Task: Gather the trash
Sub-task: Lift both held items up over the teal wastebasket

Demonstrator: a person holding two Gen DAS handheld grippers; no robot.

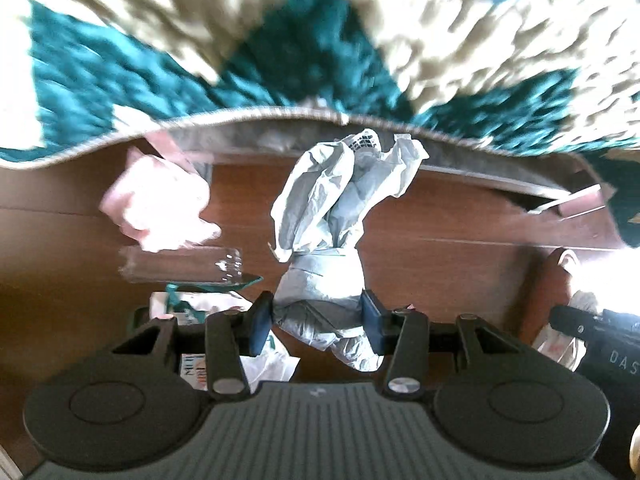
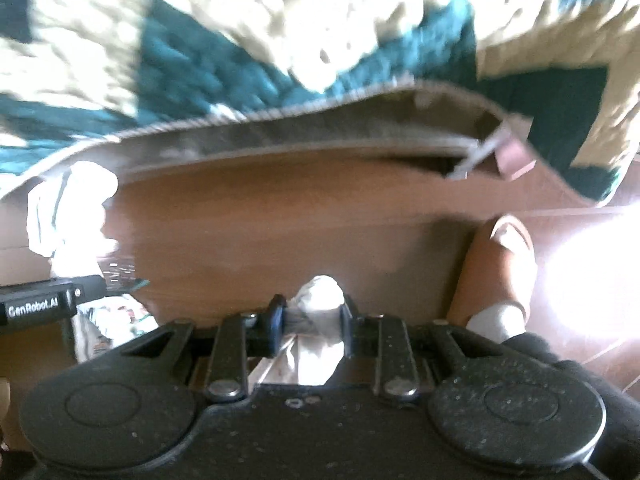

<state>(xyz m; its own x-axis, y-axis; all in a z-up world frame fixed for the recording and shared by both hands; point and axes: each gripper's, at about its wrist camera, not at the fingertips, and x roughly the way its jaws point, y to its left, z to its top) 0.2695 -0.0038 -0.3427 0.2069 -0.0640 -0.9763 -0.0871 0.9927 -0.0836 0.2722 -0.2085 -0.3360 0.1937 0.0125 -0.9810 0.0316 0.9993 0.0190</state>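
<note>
Two grippers noted. Left gripper [image 1: 316, 320]: jaws partly open, clamped on one crumpled grey plastic bag [image 1: 340, 208], held above the floor. Right gripper [image 2: 310, 320]: jaws narrower, pinched on one small white paper wad [image 2: 318, 304]. Further litter below: one pink wrapper [image 1: 156, 200], one clear plastic bottle [image 1: 188, 266]. Brown wooden floor [image 1: 440, 264]; teal-and-cream rug [image 1: 280, 40], edge folded up. One shoe [image 2: 504, 264] at right.
</note>
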